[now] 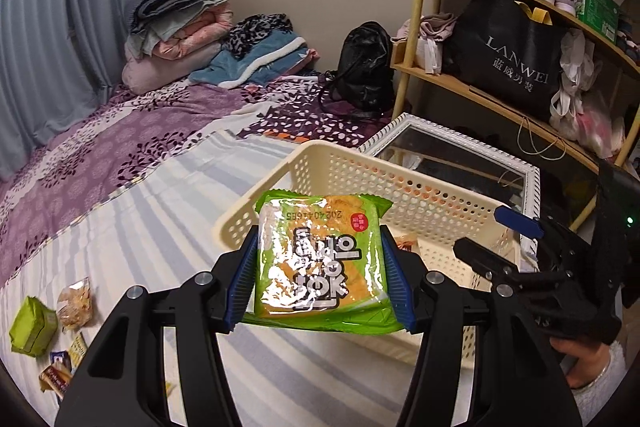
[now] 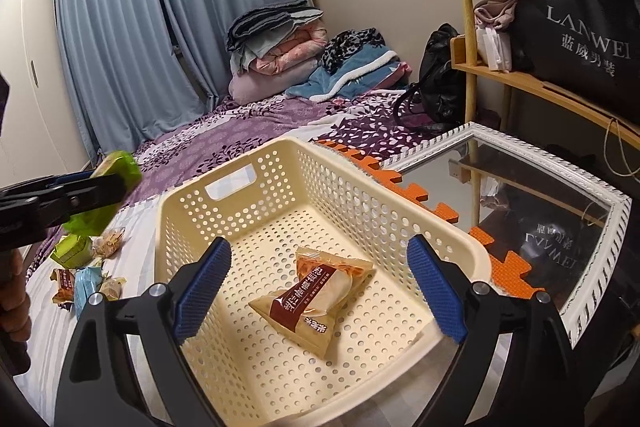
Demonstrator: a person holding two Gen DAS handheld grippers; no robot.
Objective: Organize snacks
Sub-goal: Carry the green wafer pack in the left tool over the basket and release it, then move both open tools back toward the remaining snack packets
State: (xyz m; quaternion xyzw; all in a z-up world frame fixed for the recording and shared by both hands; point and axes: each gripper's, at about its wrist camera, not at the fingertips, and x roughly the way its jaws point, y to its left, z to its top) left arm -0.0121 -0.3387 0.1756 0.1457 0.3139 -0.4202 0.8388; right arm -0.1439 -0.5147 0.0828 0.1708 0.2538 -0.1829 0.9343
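Green pack clamped in L gripper, just short of basket rim, prob. for dropping in. R gripper wide open, empty, above basket; brown pack lies inside. Other snacks on bed, left of basket.

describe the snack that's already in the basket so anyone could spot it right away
On the bed, beside the white-framed mirror, sits a cream perforated basket. On its floor lies one tan snack packet with a brown label band, below the open right gripper. It is the basket's only visible snack; the others lie outside.
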